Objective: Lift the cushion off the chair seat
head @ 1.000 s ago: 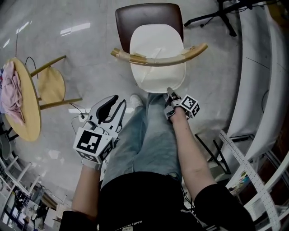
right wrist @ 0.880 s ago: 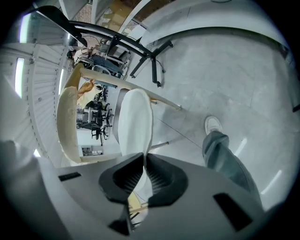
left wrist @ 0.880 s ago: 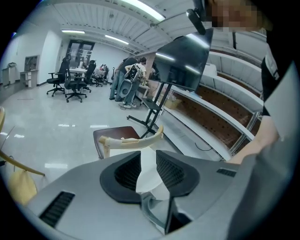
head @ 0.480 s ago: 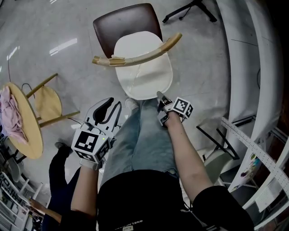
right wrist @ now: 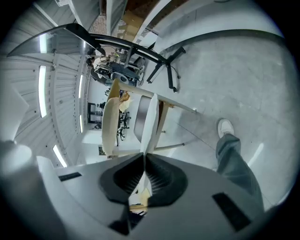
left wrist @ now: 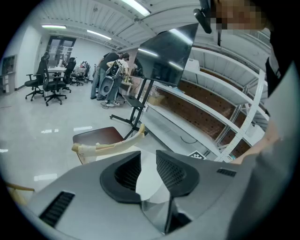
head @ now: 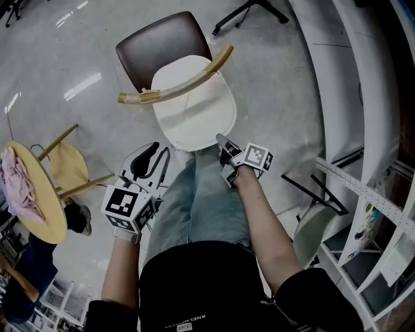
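Observation:
The white cushion point(head: 194, 110) lies partly over the brown chair seat point(head: 155, 45) and reaches out toward me beneath the curved wooden backrest point(head: 175, 85). My right gripper point(head: 221, 140) is shut on the cushion's near edge. In the right gripper view the cushion point(right wrist: 149, 119) runs edge-on out of the closed jaws of the right gripper point(right wrist: 142, 177), apart from the seat point(right wrist: 139, 117). My left gripper point(head: 157, 157) hangs open to the left, clear of the cushion. Between the spread jaws of the left gripper point(left wrist: 147, 171) the cushion point(left wrist: 146, 180) shows farther off.
My jeans-clad legs point(head: 201, 201) stand just behind the chair. At the left is a round wooden table point(head: 39, 194) with a pink cloth point(head: 19, 185), and a wooden stool point(head: 68, 165). White shelving point(head: 363, 194) lines the right. A black stand's legs point(head: 240, 13) reach in at the top.
The right gripper has risen with the cushion's near edge, and more of the brown seat shows behind it. The left gripper has drifted a little and stays open.

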Motion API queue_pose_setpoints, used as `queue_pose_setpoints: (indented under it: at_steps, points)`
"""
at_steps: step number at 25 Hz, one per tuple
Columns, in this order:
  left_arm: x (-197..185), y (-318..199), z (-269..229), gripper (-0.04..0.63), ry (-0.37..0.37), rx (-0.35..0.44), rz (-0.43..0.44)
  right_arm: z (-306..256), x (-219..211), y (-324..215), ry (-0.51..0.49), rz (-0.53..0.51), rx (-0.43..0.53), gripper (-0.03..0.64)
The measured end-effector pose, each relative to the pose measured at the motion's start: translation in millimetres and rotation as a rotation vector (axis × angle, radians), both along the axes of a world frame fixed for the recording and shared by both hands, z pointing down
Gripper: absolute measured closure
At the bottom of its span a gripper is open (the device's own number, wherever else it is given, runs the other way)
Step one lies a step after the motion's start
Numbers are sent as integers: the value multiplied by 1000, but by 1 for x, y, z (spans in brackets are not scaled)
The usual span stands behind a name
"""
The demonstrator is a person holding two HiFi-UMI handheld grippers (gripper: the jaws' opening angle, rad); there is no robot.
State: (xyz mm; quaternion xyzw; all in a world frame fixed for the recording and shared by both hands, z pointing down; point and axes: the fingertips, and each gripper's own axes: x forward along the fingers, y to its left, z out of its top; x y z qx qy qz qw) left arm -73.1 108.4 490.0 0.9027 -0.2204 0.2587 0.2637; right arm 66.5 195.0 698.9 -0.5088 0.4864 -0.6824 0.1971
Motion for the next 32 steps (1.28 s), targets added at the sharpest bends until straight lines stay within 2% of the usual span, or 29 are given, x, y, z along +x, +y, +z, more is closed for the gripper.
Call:
queue_pose_setpoints:
  at_steps: [17,24,32]
  points:
    - [37,7,-31,497,41,48,77,-105,24,-13,59,-27,186,597]
    - [45,-4,-50,497,60,81,82,-153,32,-35,84,-53,284,597]
    - [45,-14,-68,497,80,106,71,-193,51,-49,125,-46,339,597]
